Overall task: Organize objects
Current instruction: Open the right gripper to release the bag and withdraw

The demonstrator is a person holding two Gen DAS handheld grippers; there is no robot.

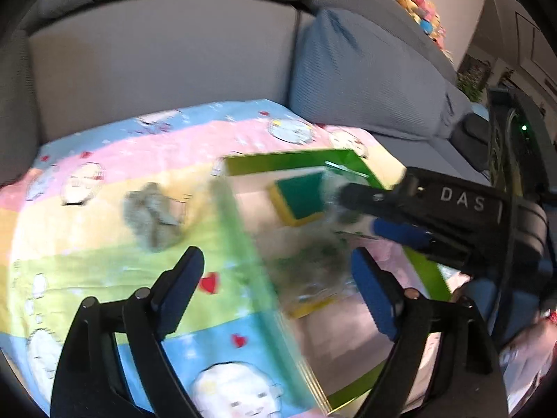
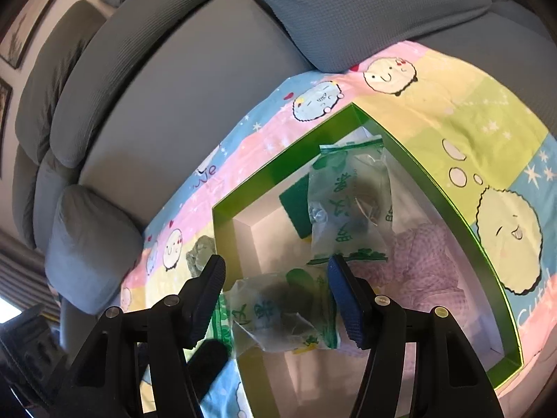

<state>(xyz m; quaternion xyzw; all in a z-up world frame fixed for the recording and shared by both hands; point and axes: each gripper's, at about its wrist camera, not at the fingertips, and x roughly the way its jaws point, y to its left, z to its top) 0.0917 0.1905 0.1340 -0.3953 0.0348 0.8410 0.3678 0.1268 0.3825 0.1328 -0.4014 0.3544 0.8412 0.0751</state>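
A green-rimmed box [image 2: 449,191] lies on a cartoon-print cloth [image 2: 487,111] on a grey sofa. Inside it are a green and yellow sponge [image 1: 299,196], a lilac checked cloth [image 2: 428,261] and a clear bag with green print [image 2: 351,205]. A second such bag [image 2: 282,313] lies over the box's near rim between my right gripper's [image 2: 275,292] open fingers, not clamped. My left gripper [image 1: 278,282] is open and empty above the box's left rim [image 1: 240,230]. A crumpled grey-green cloth [image 1: 153,216] lies left of the box. The right gripper [image 1: 351,196] reaches into the box in the left wrist view.
Grey sofa backrest [image 1: 156,69] and a blue-grey cushion [image 1: 365,80] stand behind the cloth. Colourful soft toys [image 1: 421,7] sit at the far right of the sofa. A sofa armrest cushion [image 2: 90,244] lies left of the cloth.
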